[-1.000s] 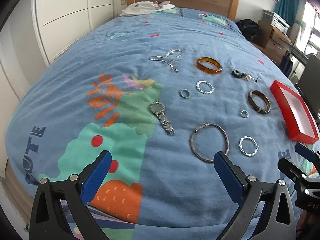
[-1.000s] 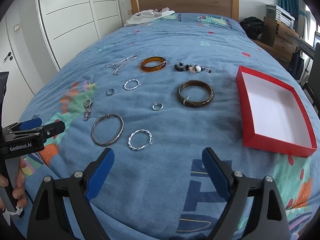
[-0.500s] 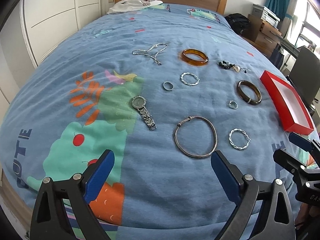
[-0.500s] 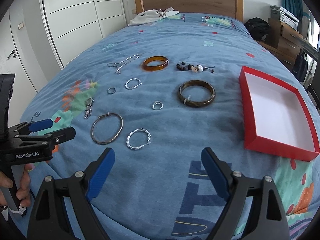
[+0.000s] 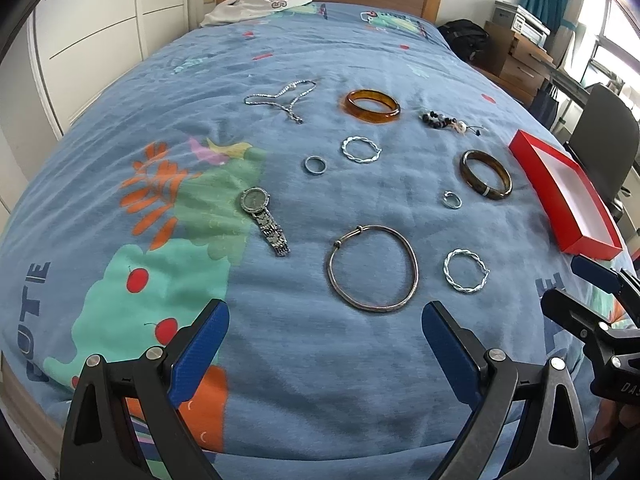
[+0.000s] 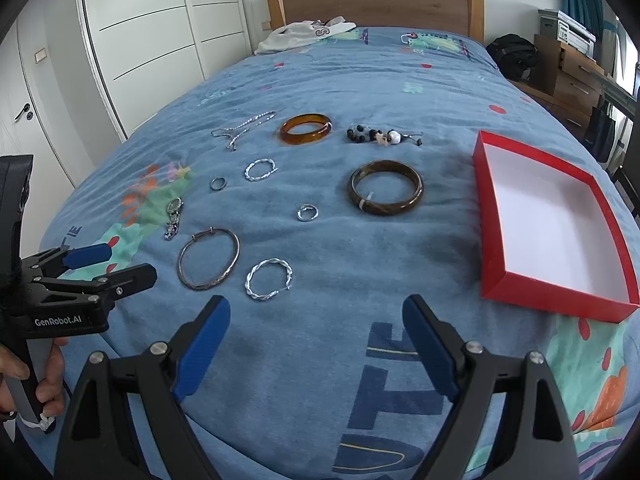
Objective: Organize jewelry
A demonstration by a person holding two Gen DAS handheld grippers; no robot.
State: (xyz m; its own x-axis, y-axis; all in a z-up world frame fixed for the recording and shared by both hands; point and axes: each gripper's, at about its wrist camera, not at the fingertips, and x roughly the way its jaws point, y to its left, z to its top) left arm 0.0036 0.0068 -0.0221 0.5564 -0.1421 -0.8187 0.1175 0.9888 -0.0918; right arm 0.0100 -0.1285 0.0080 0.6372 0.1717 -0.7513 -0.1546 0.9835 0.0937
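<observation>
Jewelry lies scattered on the blue bed [image 6: 360, 80], the red box [image 6: 492, 216] empty beside it. Both the left gripper [image 5: 324, 324] and right gripper [image 6: 316, 320] hover with fingers apart; the nearest twisted hoop [image 6: 269, 279] likely wants a low, edge-on pinch.

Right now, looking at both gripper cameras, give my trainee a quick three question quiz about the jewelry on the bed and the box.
1. True or false: the red box already holds a bracelet.
2. Which piece lies nearest the right gripper: A the watch, B the near twisted silver hoop, C the amber bangle?
3. Fill in: both the left gripper and the right gripper are ____, holding nothing.

Key: 1 false, the box shows only its white bottom. 2 B. 3 open.
</observation>
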